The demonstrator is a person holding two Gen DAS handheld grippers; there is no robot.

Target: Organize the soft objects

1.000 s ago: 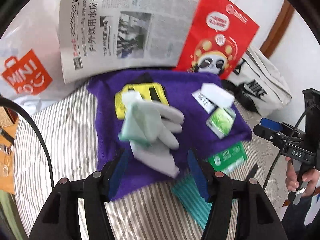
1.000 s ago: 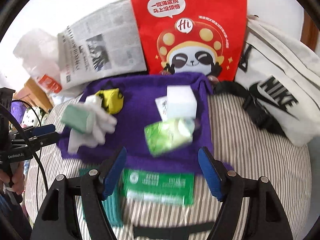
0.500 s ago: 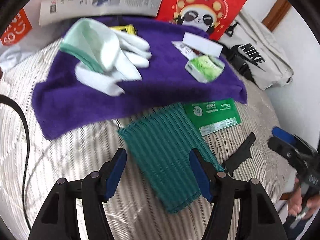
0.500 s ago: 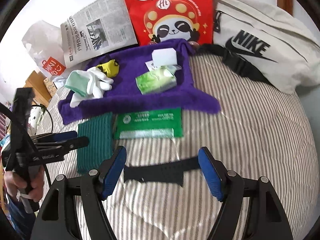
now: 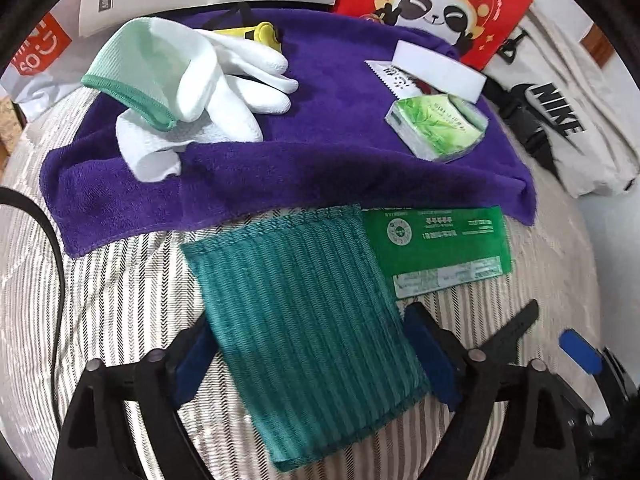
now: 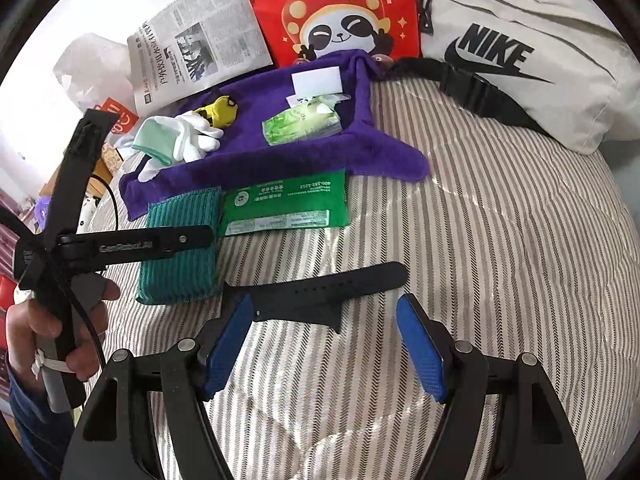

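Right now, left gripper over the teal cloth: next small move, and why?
Probably close the left gripper on the teal cloth. Its fingers are open on either side of the cloth's near end, which lies flat on the striped bedding.

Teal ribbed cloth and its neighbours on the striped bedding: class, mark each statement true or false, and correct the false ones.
1. The teal ribbed cloth lies between the open fingers of the left gripper. True.
2. The white gloves lie on the bare striped bedding. False: they rest on the purple towel.
3. The green flat packet lies beside the teal ribbed cloth, just below the towel's edge. True.
4. The right gripper is shut on the black strap. False: it is open, and the strap lies on the bedding ahead of it.
5. The green tissue pack lies on the newspaper. False: it is on the towel.
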